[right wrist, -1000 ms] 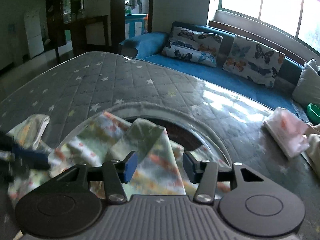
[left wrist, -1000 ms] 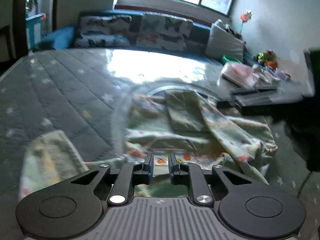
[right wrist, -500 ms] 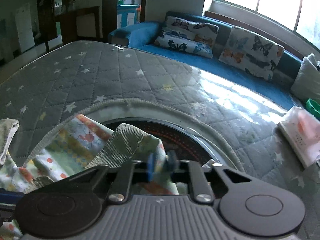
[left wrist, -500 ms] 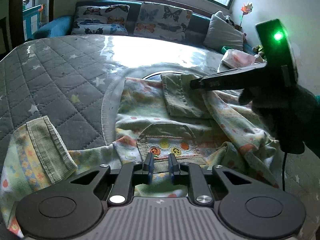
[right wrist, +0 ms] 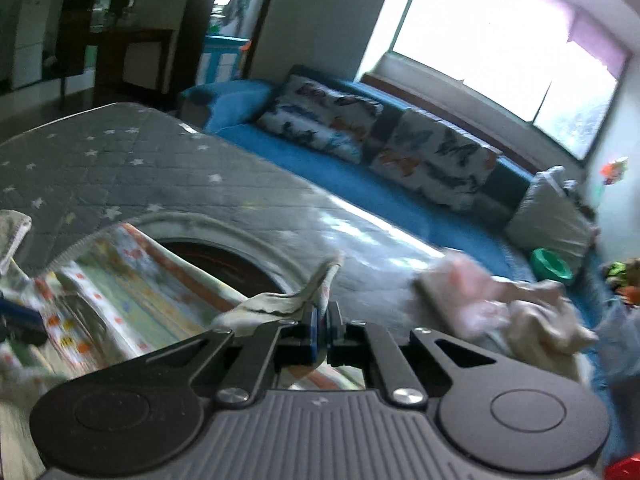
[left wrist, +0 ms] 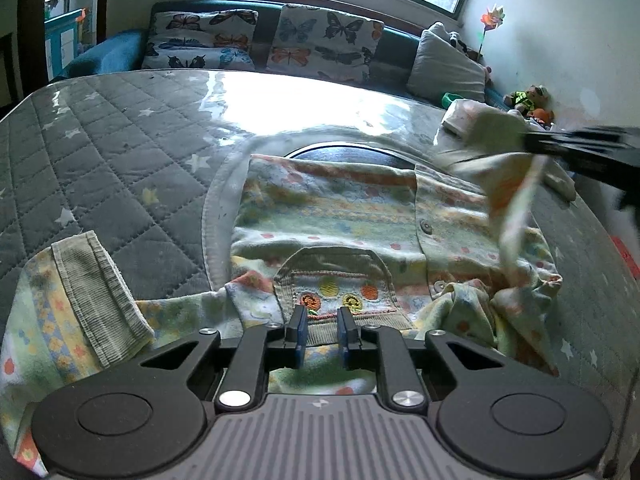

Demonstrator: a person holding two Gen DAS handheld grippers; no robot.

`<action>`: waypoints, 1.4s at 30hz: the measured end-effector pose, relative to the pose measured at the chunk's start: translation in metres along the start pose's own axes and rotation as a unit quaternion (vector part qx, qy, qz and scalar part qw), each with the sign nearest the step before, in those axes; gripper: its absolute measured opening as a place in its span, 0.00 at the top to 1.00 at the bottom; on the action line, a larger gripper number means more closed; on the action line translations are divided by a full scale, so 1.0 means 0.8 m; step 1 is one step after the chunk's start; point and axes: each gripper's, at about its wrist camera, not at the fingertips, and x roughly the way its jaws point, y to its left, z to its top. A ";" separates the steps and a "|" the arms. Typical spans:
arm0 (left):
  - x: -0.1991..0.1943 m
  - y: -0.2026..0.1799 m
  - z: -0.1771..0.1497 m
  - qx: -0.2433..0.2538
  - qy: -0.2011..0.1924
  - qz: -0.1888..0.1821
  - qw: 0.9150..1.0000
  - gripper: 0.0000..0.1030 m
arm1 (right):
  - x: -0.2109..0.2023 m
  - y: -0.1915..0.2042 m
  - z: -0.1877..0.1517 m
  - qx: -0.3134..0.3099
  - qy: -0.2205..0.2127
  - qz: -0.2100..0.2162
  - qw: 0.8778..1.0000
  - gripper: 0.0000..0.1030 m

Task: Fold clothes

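**Fig. — Child's garment held at two points on a quilted table cover**

Hidden / unclear: Right wrist view is motion-blurred; the pile of pale clothes (right wrist: 516,312) at far right reads only as pink and cream shapes. In left wrist view the right gripper (left wrist: 528,140) enters from the right edge as a dark smeared bar, its body cut off by the frame, so its fingertips cannot be made out there. The garment's near hem disappears under the left gripper's body. A dark round opening (left wrist: 340,156) in the cover is partly covered by the garment's far edge; what lies inside cannot be told.

Grippers: Left gripper (left wrist: 322,334), low at near centre, jaws apart by a narrow gap w/ the corduroy band below the embroidered pocket (left wrist: 334,284) lying between the blue pads; whether the pads press the cloth cannot be told. Right gripper (right wrist: 322,330) pinched closed on a thin fold of the garment, cloth sticking up past the tips; in left wrist view this lifted part hangs off the table at far right, blurred.

Task item: Printed garment (left wrist: 328,208) lies mostly flat, centre of the grey star-quilted cover (left wrist: 100,152), buttons along its right side. One sleeve w/ corduroy cuff (left wrist: 94,296) spreads at near left.

Containers: Green bowl (right wrist: 552,268) on the blue sofa (right wrist: 360,196), far right; contents not visible.
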 end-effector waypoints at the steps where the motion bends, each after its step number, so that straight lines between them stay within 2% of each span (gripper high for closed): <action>1: 0.000 0.000 0.000 0.000 0.000 0.000 1.000 0.83 | -0.011 -0.007 -0.006 0.002 -0.001 -0.008 1.000 0.97; 12: 0.000 -0.006 -0.001 0.015 0.001 0.008 1.000 0.82 | -0.136 -0.071 -0.102 0.017 0.009 -0.102 0.995 0.97; 16: 0.001 -0.011 -0.001 0.027 0.003 0.013 1.000 0.79 | -0.153 -0.077 -0.144 0.031 0.046 -0.116 0.992 0.97; 19: 0.001 -0.015 -0.001 0.035 0.003 0.017 0.999 0.77 | -0.147 -0.076 -0.180 0.055 0.084 -0.111 0.989 0.95; 21: 0.001 -0.018 -0.001 0.041 0.004 0.020 0.999 0.75 | -0.140 -0.074 -0.201 0.063 0.108 -0.107 0.986 0.90; 24: -0.003 -0.022 -0.001 0.048 0.005 0.028 0.998 0.65 | -0.138 -0.076 -0.218 0.075 0.127 -0.101 0.984 0.80; 26: -0.008 -0.024 -0.001 0.052 0.002 0.037 0.998 0.59 | -0.138 -0.078 -0.225 0.084 0.135 -0.098 0.982 0.67; 28: -0.018 -0.026 -0.004 0.055 -0.001 0.039 0.998 0.54 | -0.148 -0.084 -0.233 0.095 0.131 -0.098 0.982 0.59; 31: -0.033 -0.028 -0.010 0.061 -0.005 0.038 0.997 0.51 | -0.166 -0.093 -0.241 0.105 0.114 -0.104 0.982 0.56; 34: -0.052 -0.038 -0.020 0.071 -0.009 0.027 0.997 0.49 | -0.159 -0.096 -0.245 0.119 0.110 -0.097 0.982 0.46; 42: -0.102 -0.066 -0.051 0.101 -0.005 -0.035 0.994 0.46 | -0.125 -0.097 -0.257 0.155 0.122 -0.068 0.978 0.46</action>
